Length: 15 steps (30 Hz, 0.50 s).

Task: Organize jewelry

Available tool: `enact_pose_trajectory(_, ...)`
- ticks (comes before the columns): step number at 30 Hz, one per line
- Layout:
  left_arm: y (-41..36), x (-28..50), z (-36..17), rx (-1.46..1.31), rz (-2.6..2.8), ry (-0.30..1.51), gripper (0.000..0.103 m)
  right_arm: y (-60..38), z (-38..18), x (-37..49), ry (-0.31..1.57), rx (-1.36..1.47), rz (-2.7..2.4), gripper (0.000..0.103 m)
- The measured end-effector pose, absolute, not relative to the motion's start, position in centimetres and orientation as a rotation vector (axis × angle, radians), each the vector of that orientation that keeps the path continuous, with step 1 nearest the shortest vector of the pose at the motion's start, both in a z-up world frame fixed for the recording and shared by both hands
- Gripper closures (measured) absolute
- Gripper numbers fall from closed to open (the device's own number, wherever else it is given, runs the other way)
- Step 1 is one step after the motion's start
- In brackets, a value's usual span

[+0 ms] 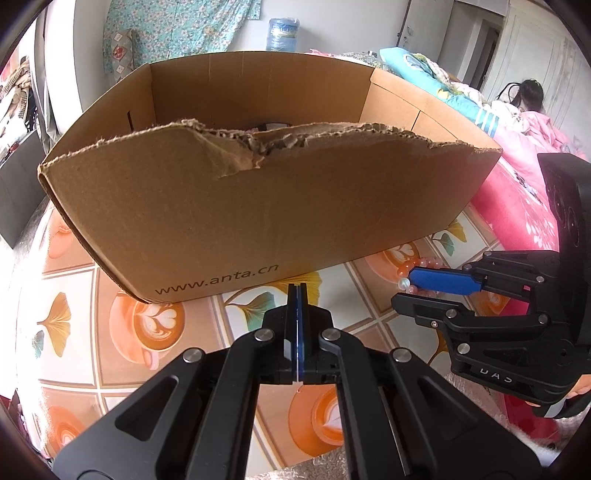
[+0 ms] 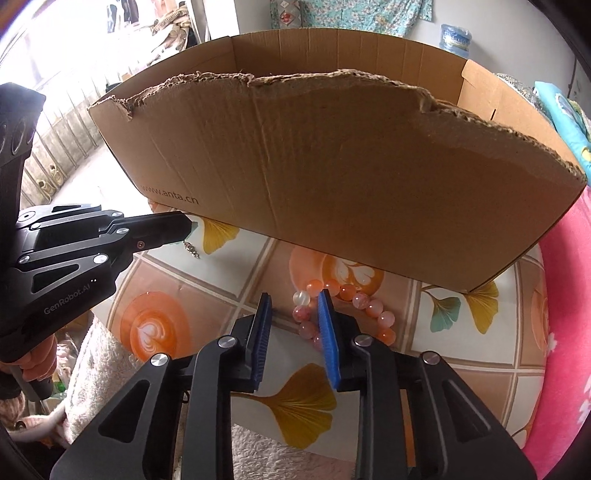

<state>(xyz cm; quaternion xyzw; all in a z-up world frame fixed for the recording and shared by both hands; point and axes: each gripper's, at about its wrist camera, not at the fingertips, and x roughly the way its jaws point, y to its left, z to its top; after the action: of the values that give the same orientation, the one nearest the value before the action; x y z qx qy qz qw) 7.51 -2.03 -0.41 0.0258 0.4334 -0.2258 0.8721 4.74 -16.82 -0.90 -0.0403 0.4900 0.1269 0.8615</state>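
Observation:
A pink and orange bead bracelet [image 2: 347,306] lies on the patterned tablecloth in front of a torn cardboard box [image 2: 332,170]. My right gripper [image 2: 295,301] is open, its right blue pad at the bracelet's near beads; it also shows in the left wrist view [image 1: 402,290] over the bracelet [image 1: 424,266]. My left gripper [image 1: 297,286] is shut near the box [image 1: 258,206]. In the right wrist view the left gripper [image 2: 190,225] has a thin silver chain [image 2: 191,250] hanging from its tip.
The tablecloth [image 1: 147,325] has coffee-cup and ginkgo-leaf prints. A white towel [image 2: 99,354] lies at the table's near left edge. A pink quilt [image 2: 569,302] is to the right. A water bottle [image 1: 282,34] stands behind the box.

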Motion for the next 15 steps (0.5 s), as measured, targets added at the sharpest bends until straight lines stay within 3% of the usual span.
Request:
enact_pose_trajectory(7,-2.1,7.4,-0.5,0.058,-0.473,0.899,0.103,-17.7,-0.5,4.7,1.029,-0.051,0.241,0.093)
enact_pose_trajectory(15,-2.3,7.2,-0.4,0.071,-0.469,0.889,0.103,-20.9,1.0,4.7,1.0,0.07,0.241,0.093)
